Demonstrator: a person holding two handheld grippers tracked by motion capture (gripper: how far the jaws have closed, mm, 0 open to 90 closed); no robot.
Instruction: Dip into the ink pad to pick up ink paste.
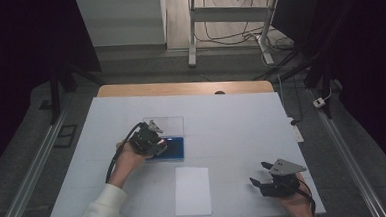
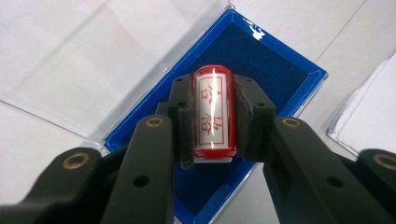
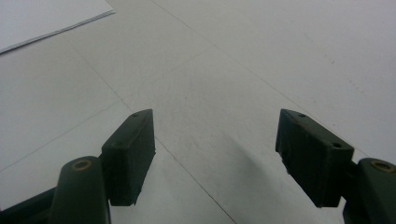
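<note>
Left gripper view shows the left gripper (image 2: 212,119) clamped on one stamp (image 2: 212,112), a short cylinder with a glossy red body and a white label bearing red characters; a jaw presses on each side of it. The stamp is held right above the dark blue pad of one ink pad (image 2: 280,79), a bright blue tray whose clear lid (image 2: 93,70) lies folded open beside it on the white table (image 2: 46,158). Whether the stamp's face touches the pad cannot be told.

In the high view the left gripper (image 1: 155,139) sits over the ink pad (image 1: 175,147), left of the table's centre. One sheet of white paper (image 1: 192,190) lies near the table's front edge. The right gripper (image 1: 262,174) rests well apart at the front right, its jaws spread wide and holding nothing.
</note>
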